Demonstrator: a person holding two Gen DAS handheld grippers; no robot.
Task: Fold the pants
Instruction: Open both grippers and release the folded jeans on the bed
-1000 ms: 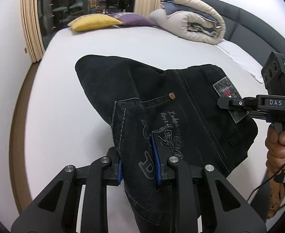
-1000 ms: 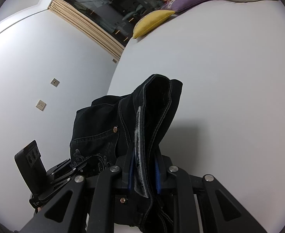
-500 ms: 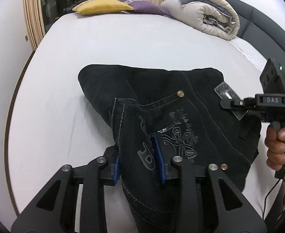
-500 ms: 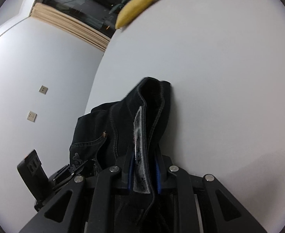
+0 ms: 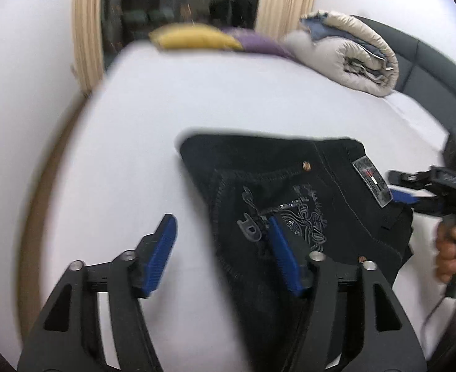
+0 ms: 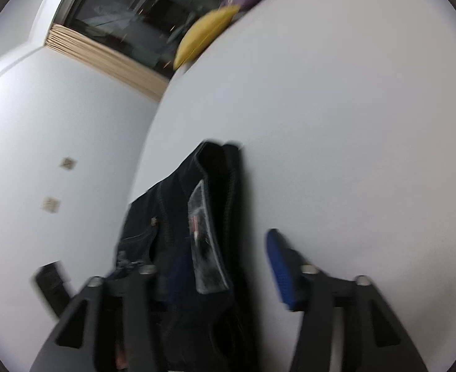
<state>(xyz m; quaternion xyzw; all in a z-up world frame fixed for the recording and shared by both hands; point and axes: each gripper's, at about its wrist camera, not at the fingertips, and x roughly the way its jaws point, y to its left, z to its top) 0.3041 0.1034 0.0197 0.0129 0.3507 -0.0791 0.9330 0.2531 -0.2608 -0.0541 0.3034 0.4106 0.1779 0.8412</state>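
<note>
The black denim pants (image 5: 293,198) lie folded on the white bed, with an embroidered back pocket and a grey waistband patch facing up. My left gripper (image 5: 221,241) is open, its jaws spread wide; the pants' edge lies between the blue pads, free of them. My right gripper (image 6: 228,263) is open too, and the waistband end of the pants (image 6: 209,217) lies between its fingers. The right gripper also shows in the left wrist view (image 5: 414,192) at the pants' right edge, held by a hand.
The white bed (image 5: 153,130) stretches ahead. A yellow pillow (image 5: 194,37), a purple pillow (image 5: 262,45) and a rolled duvet (image 5: 346,59) lie at its far end. A dark headboard (image 5: 439,71) runs along the right. A white wall (image 6: 57,142) stands left of the bed.
Both grippers have opened and let go of the pants. The pants have dropped and now lie on the bed. Both views are blurred by motion.
</note>
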